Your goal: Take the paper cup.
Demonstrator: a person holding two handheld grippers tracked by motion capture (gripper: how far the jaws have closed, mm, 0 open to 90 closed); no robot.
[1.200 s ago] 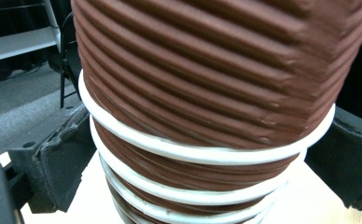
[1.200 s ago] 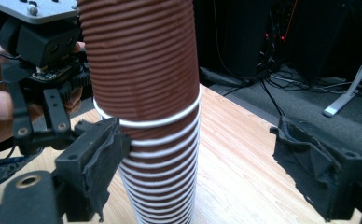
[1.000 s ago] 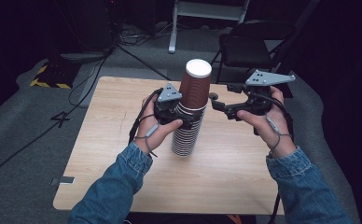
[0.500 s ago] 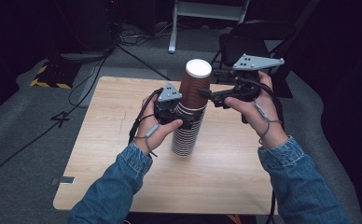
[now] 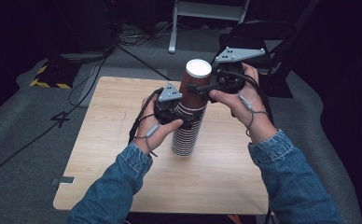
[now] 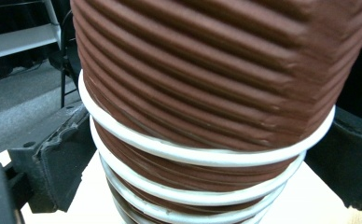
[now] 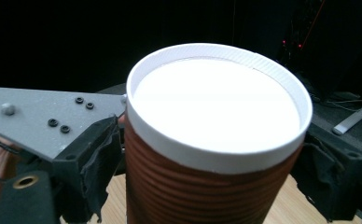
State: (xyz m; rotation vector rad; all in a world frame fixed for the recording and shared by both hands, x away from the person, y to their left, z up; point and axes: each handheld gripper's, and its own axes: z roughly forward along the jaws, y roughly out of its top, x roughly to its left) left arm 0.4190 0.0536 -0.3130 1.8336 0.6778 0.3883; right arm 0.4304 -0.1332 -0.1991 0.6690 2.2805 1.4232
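Note:
A tall stack of brown ribbed paper cups (image 5: 187, 133) with white rims stands upside down on the wooden table (image 5: 104, 144). My left gripper (image 5: 178, 111) is shut on the stack about halfway up; in the left gripper view its black jaws press both sides of the stacked cups (image 6: 202, 93). My right gripper (image 5: 208, 87) comes in from the right at the top. Its jaws hug the topmost cup (image 7: 212, 186) just under its white base (image 7: 216, 105), and both pads touch the ribbed wall.
A dark chair (image 5: 263, 42) stands close behind the table's far right corner. Cables (image 5: 123, 44) run over the grey floor at the back left, near a yellow-black striped strip (image 5: 48, 79). The person's denim sleeves (image 5: 118, 186) cross the table's near edge.
My right gripper has moved left and up from beside the stack and now has its jaws on the top cup. My left gripper and the stack have stayed put.

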